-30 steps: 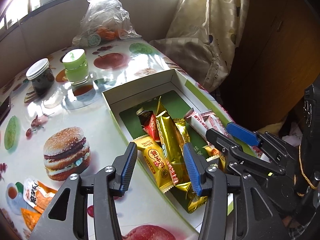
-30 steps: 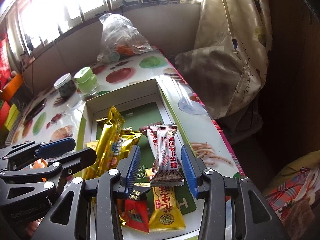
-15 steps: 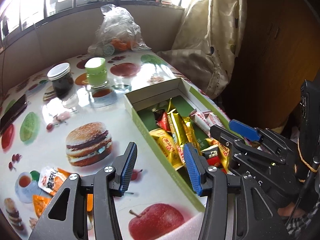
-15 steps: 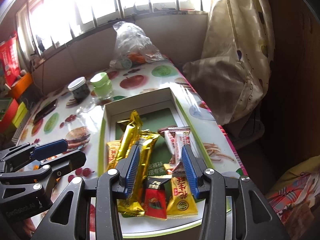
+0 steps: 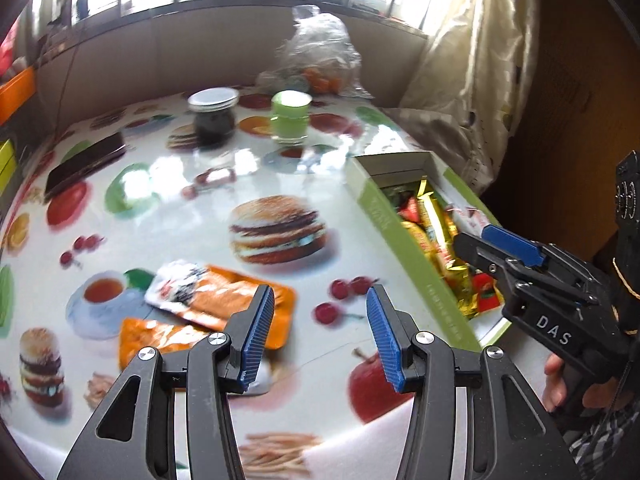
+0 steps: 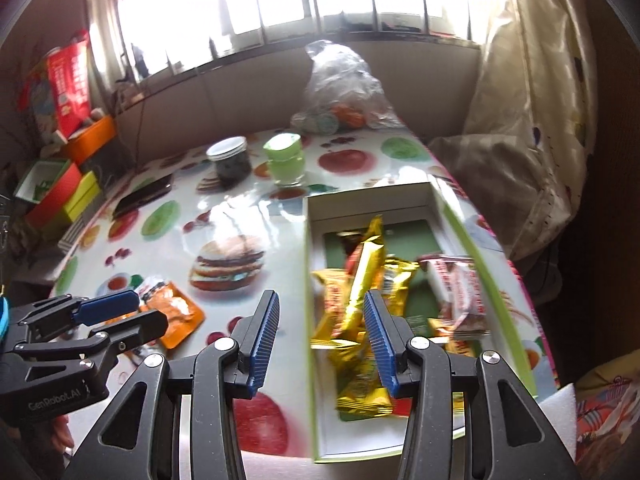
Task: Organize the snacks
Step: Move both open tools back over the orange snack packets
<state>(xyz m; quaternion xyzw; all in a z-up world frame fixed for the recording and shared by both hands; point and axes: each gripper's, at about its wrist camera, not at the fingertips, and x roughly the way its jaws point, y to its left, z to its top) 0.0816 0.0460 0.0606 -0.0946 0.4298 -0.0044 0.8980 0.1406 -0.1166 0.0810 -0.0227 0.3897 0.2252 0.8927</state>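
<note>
A: Item one, largest: the tabletop [image 5: 168, 184], glossy cloth printed with burgers and fruit.

B: Entered. Next?

A: The green-walled snack box [image 6: 316, 368], open, at the tabletop's right edge. Contents: gold-foil bars [image 6: 360, 280], yellow packets, a red-and-white wrapped bar [image 6: 460, 292], heaped loosely.

B: Anything outside the box?

A: Two orange snack pouches [image 5: 224, 300], lying flat and overlapping on the tabletop, well apart from the box and just ahead of the left tongs [image 5: 320, 336].

B: State of the tongs?

A: Left tongs: partly open, nothing between the blue pads [image 5: 256, 336]. Right tongs [image 6: 320, 340]: partly open, empty, poised over the box's near left wall.

B: Handling notes for the pouches?

A: Judged light, soft and crinkly, with a slick film that may slide on the shiny cloth. Lying flat, they offer little to pinch; a sealed edge or raised corner looks the best hold. The top pouch should go first, as it overlaps the other.

B: Smaller items?

A: A dark jar with a white lid [image 5: 212, 120] and a green-lidded cup [image 5: 290, 120], far side. Not snacks; leave.
</note>
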